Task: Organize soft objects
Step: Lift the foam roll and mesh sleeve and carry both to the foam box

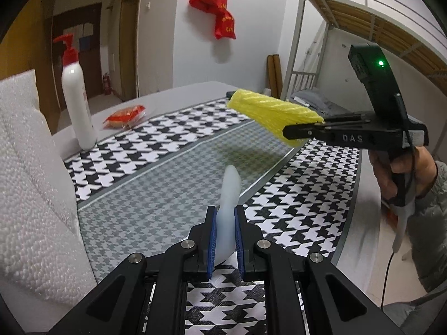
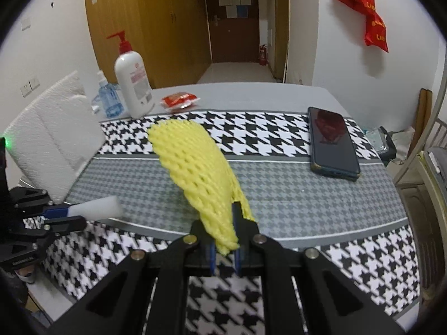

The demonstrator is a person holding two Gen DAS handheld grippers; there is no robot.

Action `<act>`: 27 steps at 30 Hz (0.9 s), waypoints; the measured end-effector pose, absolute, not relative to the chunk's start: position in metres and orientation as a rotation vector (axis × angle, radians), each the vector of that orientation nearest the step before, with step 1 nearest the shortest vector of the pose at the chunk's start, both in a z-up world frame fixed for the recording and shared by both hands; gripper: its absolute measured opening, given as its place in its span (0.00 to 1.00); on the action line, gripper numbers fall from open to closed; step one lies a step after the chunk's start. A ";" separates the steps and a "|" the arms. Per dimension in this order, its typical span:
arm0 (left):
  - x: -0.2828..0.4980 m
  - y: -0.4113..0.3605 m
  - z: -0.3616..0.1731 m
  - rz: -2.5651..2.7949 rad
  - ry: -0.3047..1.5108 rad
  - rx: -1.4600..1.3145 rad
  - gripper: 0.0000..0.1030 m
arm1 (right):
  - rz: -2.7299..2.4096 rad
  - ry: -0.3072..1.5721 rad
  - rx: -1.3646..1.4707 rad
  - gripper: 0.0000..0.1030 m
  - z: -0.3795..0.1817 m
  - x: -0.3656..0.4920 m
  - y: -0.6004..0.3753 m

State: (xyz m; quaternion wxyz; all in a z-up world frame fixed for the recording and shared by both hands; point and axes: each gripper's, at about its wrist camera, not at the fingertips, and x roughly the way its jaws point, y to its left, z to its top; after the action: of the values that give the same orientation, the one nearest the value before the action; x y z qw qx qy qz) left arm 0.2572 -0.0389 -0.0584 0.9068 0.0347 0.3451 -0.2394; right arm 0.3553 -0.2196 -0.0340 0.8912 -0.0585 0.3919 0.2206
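- Left gripper (image 1: 225, 217): clamped narrow on a white foam strip (image 1: 229, 195), sticking out toward 12 o'clock over the houndstooth cloth (image 1: 167, 178).
- Right gripper (image 2: 225, 240): pinched tight on the yellow foam net (image 2: 195, 164), lifted clear of the cloth, fanning toward 11 o'clock.
- At 10 o'clock of the net: white pump bottle (image 2: 134, 83), red packet (image 2: 178, 101) just beside.
- At 2 o'clock: dark phone (image 2: 332, 142), flat on the cloth.
- Far left: white foam sheet (image 2: 53, 136).

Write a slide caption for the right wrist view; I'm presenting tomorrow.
Right gripper shut on a yellow foam mesh sleeve held above the houndstooth-patterned table cloth.
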 end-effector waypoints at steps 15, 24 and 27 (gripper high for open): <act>0.212 -0.034 -0.027 -0.434 0.612 0.083 0.13 | 0.525 0.708 -0.084 0.12 -0.003 0.291 -0.202; 0.189 -0.030 0.003 -0.404 0.533 0.077 0.13 | 0.549 0.659 -0.050 0.12 0.012 0.274 -0.197; 0.182 -0.030 0.007 -0.384 0.507 0.096 0.13 | 0.541 0.632 -0.046 0.12 0.017 0.268 -0.197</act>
State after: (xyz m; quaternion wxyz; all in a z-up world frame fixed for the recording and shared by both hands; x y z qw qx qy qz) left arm 0.1815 -0.0303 0.0074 0.9487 0.0474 0.2490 -0.1888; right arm 0.2677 -0.1969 0.0171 0.9145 -0.0225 0.3070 0.2626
